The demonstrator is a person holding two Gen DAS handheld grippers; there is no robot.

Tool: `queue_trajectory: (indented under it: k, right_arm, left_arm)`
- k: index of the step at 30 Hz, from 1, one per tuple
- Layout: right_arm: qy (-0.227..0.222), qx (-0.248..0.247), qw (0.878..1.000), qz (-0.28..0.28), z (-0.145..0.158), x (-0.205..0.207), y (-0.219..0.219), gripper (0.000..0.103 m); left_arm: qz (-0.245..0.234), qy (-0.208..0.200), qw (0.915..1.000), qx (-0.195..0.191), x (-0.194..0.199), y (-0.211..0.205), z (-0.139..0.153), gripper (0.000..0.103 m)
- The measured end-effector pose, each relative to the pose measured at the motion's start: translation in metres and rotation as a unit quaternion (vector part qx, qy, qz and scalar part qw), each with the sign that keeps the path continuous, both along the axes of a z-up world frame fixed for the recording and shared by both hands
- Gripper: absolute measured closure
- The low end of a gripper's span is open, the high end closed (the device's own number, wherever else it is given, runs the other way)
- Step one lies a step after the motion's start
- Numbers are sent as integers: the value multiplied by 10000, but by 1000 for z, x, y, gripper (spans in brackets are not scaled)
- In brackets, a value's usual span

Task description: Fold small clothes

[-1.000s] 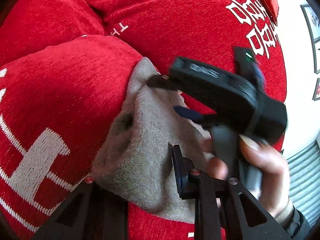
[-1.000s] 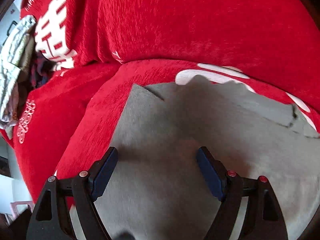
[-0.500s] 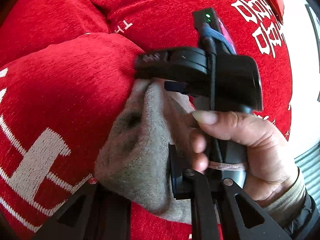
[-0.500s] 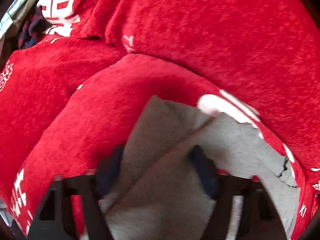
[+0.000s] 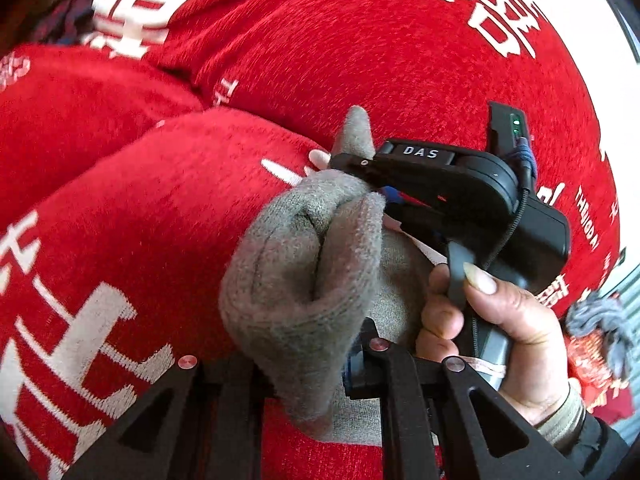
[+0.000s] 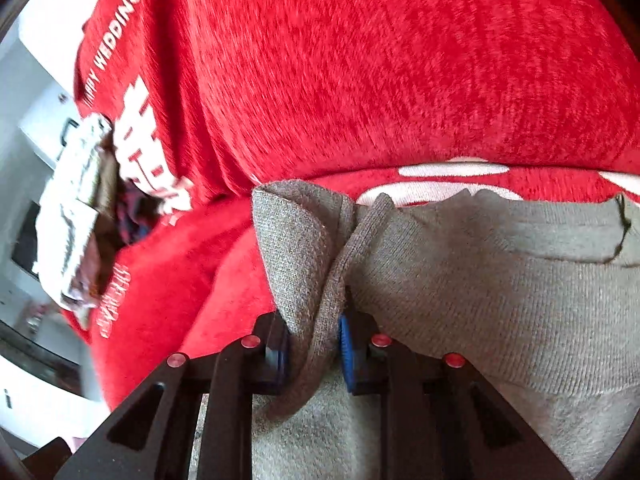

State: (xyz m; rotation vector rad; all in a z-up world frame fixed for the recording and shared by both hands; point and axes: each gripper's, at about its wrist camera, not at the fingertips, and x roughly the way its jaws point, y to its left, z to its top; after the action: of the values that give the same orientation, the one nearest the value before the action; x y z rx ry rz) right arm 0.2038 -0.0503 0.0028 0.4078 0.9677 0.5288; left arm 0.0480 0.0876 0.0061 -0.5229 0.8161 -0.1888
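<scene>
grey garment (image 6: pixel 500 272) on red blanket (image 6: pixel 360 80)

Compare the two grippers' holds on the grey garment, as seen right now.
The left gripper is shut on a thick, rolled bunch of the grey garment; the right gripper pinches only a thin folded edge, its jaws closing. The bunch in the left gripper bulges well beyond its fingers; the fold in the right gripper stands up in a narrow ridge. Both hold the same garment over the red blanket.

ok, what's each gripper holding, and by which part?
Both grip the grey sock. Left gripper is shut on a bunched fold; right gripper, jaws closing, pinches a gathered fold near its left edge.
</scene>
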Motion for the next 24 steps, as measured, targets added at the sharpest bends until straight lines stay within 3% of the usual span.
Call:
queue_trajectory:
  k: [5, 9, 13, 18, 24]
  right_arm:
    - [-83, 520, 9986, -93, 2, -4, -24, 81]
    - [121, 989, 9945, -322, -10, -8, -48, 81]
    - [2, 1557, 9869, -421, -10, -17, -75, 81]
    - [-267, 1844, 9818, -363, -3, -25, -100, 81]
    - [-371, 2212, 9733, -483, -8, -35, -134, 81]
  left_arm:
    - [-99, -171, 9974, 696, -5, -22, 13, 87]
    - [-214, -197, 9933, 1122, -6, -41, 19, 87]
    - [-317, -288, 9851, 1668, -10, -64, 27, 87]
    - [-414, -306, 9774, 2052, -12, -87, 34, 87]
    - [-581, -397, 9617, 2649, -19, -123, 41, 87]
